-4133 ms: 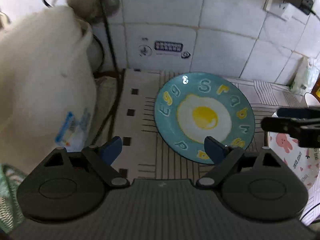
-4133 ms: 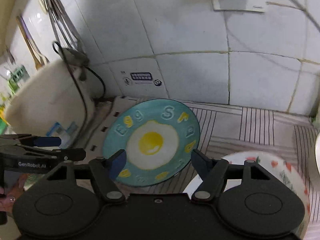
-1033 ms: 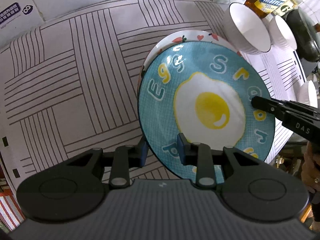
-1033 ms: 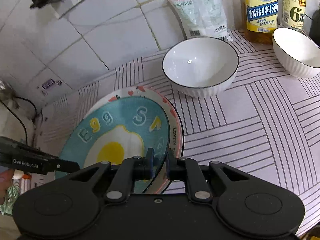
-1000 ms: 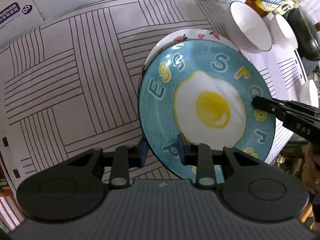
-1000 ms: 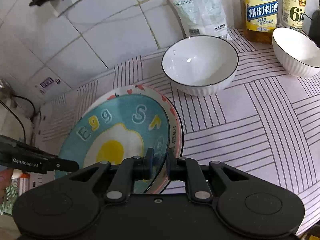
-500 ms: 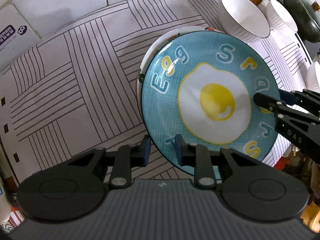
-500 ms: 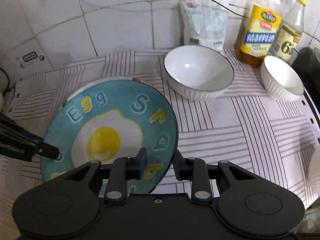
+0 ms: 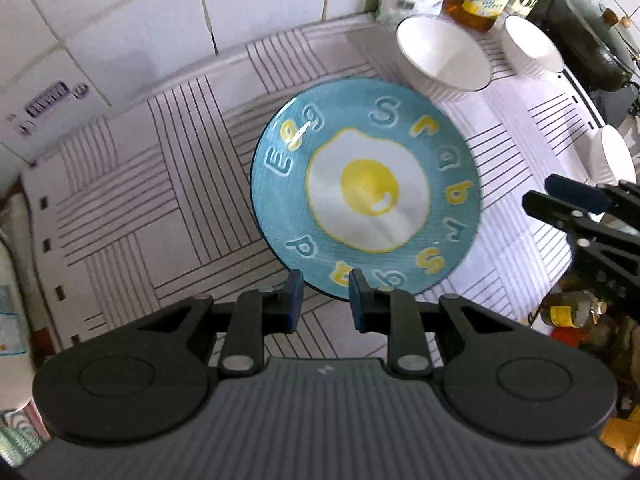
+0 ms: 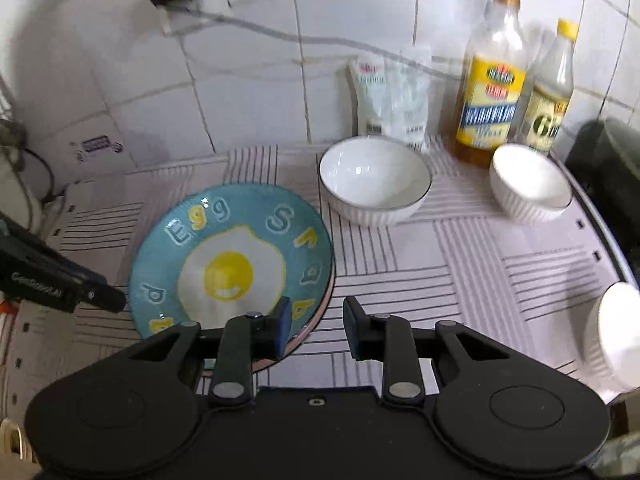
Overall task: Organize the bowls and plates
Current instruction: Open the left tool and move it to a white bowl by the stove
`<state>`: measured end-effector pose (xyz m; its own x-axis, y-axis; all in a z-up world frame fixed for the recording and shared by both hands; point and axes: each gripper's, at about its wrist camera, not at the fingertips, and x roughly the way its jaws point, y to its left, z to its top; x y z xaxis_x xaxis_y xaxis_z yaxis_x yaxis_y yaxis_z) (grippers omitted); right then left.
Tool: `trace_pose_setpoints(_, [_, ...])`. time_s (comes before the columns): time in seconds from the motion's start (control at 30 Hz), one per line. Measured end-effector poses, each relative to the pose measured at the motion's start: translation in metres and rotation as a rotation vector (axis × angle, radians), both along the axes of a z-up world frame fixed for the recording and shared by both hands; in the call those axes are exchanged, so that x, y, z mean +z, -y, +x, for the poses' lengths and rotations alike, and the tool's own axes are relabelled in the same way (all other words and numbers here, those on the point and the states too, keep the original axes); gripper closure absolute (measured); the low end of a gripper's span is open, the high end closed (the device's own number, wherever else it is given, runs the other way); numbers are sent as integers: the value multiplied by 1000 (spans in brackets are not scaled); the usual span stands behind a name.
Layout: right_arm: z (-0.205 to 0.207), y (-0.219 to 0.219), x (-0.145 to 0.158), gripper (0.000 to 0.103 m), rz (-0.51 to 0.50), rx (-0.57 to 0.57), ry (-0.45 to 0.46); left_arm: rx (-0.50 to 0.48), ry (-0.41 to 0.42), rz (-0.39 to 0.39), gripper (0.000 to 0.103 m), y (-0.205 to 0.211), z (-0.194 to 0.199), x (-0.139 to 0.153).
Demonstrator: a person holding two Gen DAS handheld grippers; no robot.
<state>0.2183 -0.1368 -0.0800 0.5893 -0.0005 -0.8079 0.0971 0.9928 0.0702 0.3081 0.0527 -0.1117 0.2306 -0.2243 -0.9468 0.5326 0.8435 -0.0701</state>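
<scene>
- A blue plate (image 9: 366,200) painted with a fried egg and lettering lies flat on the striped counter mat (image 10: 480,248). It is stacked on a second plate whose pink rim (image 10: 310,330) peeks out at the near right edge.
- The left gripper (image 9: 326,300) points steeply down at the blue plate's near rim. Its jaws have just been closing a little and now stand narrow. The rim shows in the gap between the blue pads, but they do not press on it. In the right wrist view its tip sits just beside the plate's left rim.
- The right gripper (image 10: 316,320) hangs at the plate's near right side. Its jaws have just been opening and stand moderately apart, holding nothing. The left finger overlaps the stacked rims and the right finger is over bare mat.
- A large white bowl (image 10: 376,184) stands upright just beyond the plates, to the far right.
- A smaller white bowl (image 10: 530,186) stands farther right, near two bottles (image 10: 492,76).
- A third white bowl (image 10: 616,336) sits at the mat's right edge, well apart from the stack.
- A clear plastic bag (image 10: 392,100) leans on the tiled wall behind the large bowl.
- A dark pot (image 9: 592,52) sits at the far right.
</scene>
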Motion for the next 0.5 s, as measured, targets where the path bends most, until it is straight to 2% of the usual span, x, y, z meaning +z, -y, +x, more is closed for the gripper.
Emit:
trace_pose_setpoints(0.27, [-38,14,46,61,33,209,65,17,78,-15,71,16,-61,49])
trace_pose_setpoints(0.4, [-60,22,66,53,40,286,115,12,136,-9,62,29,-90,72])
trace_pose_setpoints(0.5, [-76,30,79,49,27,335,145,19,175,-1,60,39,-110,87])
